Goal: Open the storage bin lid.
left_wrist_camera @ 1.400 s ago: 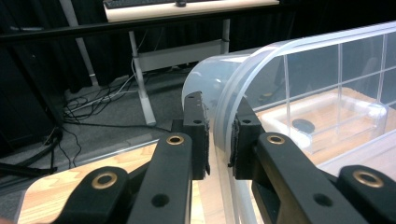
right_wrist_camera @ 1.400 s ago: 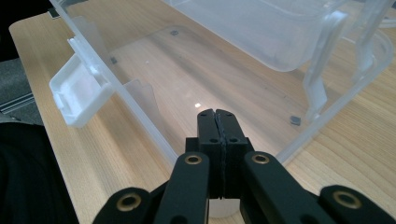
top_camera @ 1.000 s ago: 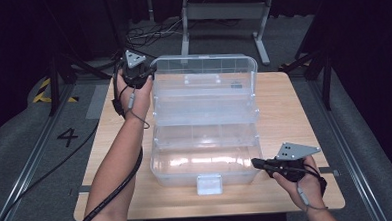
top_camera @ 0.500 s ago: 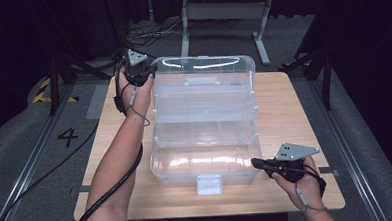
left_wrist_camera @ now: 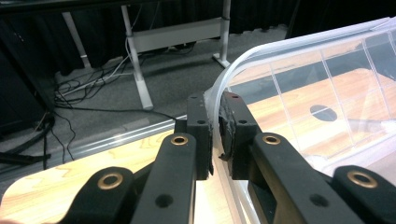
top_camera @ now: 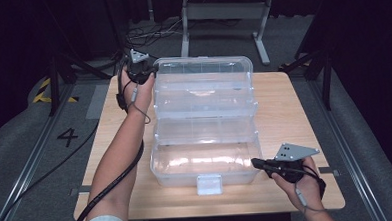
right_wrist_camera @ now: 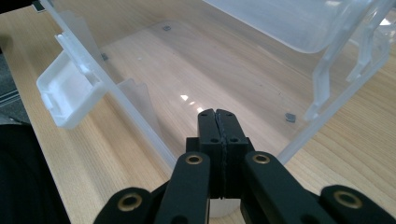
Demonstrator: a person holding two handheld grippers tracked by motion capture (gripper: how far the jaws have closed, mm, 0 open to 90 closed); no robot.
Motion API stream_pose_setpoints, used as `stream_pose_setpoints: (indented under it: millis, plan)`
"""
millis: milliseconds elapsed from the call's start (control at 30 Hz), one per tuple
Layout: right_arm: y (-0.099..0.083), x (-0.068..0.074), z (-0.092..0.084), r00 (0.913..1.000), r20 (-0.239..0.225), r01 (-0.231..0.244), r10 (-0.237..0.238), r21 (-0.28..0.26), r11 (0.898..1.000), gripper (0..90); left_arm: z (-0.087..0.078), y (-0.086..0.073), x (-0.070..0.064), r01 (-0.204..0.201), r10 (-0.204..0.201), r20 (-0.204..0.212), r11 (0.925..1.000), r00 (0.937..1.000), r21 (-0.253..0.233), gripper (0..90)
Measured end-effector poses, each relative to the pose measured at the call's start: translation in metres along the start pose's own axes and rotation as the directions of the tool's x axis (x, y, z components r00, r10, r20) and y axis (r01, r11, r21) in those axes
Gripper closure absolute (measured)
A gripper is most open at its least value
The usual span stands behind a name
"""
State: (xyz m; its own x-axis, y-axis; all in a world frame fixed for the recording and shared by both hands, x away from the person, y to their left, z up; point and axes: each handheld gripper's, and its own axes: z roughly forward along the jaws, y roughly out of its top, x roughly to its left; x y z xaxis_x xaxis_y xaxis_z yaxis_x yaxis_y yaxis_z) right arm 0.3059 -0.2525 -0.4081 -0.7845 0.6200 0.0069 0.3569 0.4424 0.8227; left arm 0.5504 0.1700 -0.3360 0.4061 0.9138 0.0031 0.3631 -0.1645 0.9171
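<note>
Currently L gripper (left_wrist_camera: 215, 122) pinches lid rim (left_wrist_camera: 243, 60) of clear box (top_camera: 205, 140), R gripper (right_wrist_camera: 218, 116) fully closed, empty, against near wall; thin rim may slip out, lid dropping.

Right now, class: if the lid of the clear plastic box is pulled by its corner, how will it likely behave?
The lid looks thin-walled, so it probably flexes. The left gripper pinches just its rim; smooth plastic may slip. The box seems empty, probably light, apt to slide.

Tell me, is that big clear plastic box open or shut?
Open. The clear box has its lid swung back at the far end, its tiers are stepped apart, and its white latch hangs loose in front.
</note>
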Motion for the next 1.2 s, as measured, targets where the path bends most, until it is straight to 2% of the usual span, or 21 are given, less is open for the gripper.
stream_pose_setpoints:
  millis: [300, 700, 1000, 1200]
  plan:
    - [0.001, 0.001, 0.000, 0.9999, 0.010, 0.002, -0.002, 0.011, 1.000, 90.0, 0.010, -0.003, 0.005, 0.026, -0.027, 0.021, 0.9992, 0.9994, 0.030, 82.8]
    - [0.002, 0.001, 0.001, 1.0000, 0.008, -0.002, 0.002, 0.015, 1.000, 90.0, 0.021, -0.011, 0.012, 0.065, -0.067, 0.042, 0.9971, 0.9969, 0.040, 82.4]
    - [0.002, 0.001, 0.003, 1.0000, 0.000, -0.007, 0.007, 0.019, 1.000, 90.0, 0.030, -0.018, 0.018, 0.109, -0.112, 0.059, 0.9925, 0.9919, 0.055, 82.3]
    - [0.002, 0.001, 0.003, 1.0000, 0.001, -0.009, 0.009, 0.018, 1.000, 90.0, 0.035, -0.021, 0.020, 0.124, -0.128, 0.066, 0.9898, 0.9895, 0.071, 82.3]
